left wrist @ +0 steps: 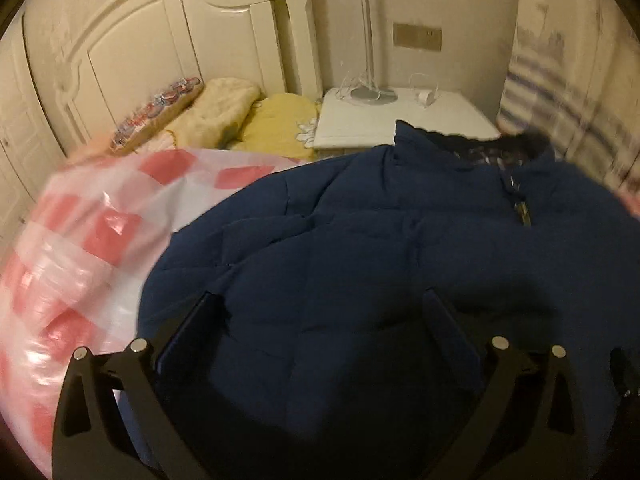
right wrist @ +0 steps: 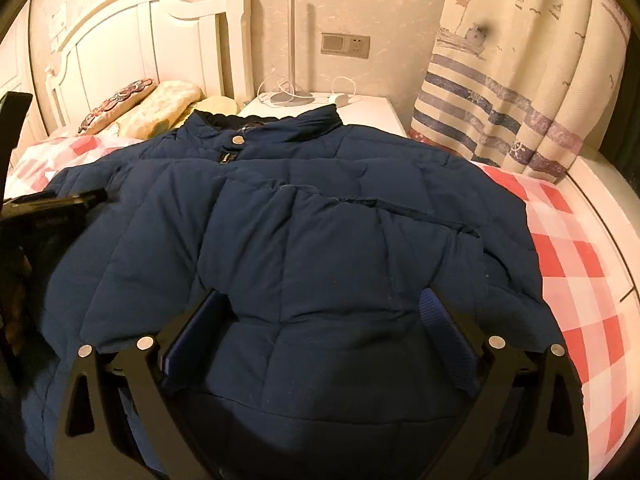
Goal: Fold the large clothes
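Note:
A large navy quilted puffer jacket (right wrist: 320, 216) lies flat on the bed, collar toward the headboard, a sleeve folded across its chest. It also shows in the left wrist view (left wrist: 360, 240). My right gripper (right wrist: 322, 300) is open, its fingers spread over the jacket's lower part, holding nothing. My left gripper (left wrist: 324, 304) is open over the jacket's left side, empty. The left gripper also shows at the left edge of the right wrist view (right wrist: 48, 204).
The bed has a red and white checked sheet (right wrist: 572, 248). Pillows (right wrist: 160, 108) lie by the white headboard (right wrist: 132, 40). A white nightstand (left wrist: 400, 120) with a lamp base and cables stands behind. A striped curtain (right wrist: 520, 80) hangs at right.

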The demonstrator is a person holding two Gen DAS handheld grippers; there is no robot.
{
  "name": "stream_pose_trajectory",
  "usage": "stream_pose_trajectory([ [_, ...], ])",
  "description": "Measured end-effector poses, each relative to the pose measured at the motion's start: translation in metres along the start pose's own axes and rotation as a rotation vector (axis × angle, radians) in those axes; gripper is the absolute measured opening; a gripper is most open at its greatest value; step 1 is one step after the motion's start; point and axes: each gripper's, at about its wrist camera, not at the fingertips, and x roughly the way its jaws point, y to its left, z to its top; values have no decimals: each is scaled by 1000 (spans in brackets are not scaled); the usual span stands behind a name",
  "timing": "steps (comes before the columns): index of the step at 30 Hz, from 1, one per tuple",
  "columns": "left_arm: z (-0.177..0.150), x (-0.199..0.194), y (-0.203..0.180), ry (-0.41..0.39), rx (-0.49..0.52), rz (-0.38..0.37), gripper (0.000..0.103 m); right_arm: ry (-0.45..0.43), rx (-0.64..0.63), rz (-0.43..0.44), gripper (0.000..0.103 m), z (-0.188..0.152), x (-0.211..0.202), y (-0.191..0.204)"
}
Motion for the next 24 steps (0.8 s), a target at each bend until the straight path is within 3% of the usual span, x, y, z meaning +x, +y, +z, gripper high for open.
stream_pose_trajectory([
  [2,7,-20,1,-52,-40,-88,101,4,-6,-5,96,0,1,2],
  [6,28,-39,-21,-139,-18,-122,101,7,-14,-15,96,0,2,3],
  [8,34,-21,-39,-71,32,-130,101,7,-10,-10,97,0,2,3],
  [10,28,18,-59,59,105,-113,101,5,-9,-4,97,0,2,4],
  [11,26,23,-60,33,107,-122,101,2,-8,2,97,0,1,3],
  [15,24,9,-45,31,65,-141,101,7,-5,3,97,0,3,3],
  [19,3,-39,9,-127,-26,-89,101,7,-2,8,98,1,3,3],
  [21,-11,-45,31,-115,-59,-29,101,7,-4,4,98,1,3,3],
  [24,-34,-24,51,-9,-66,-32,101,7,-4,5,98,1,3,3],
])
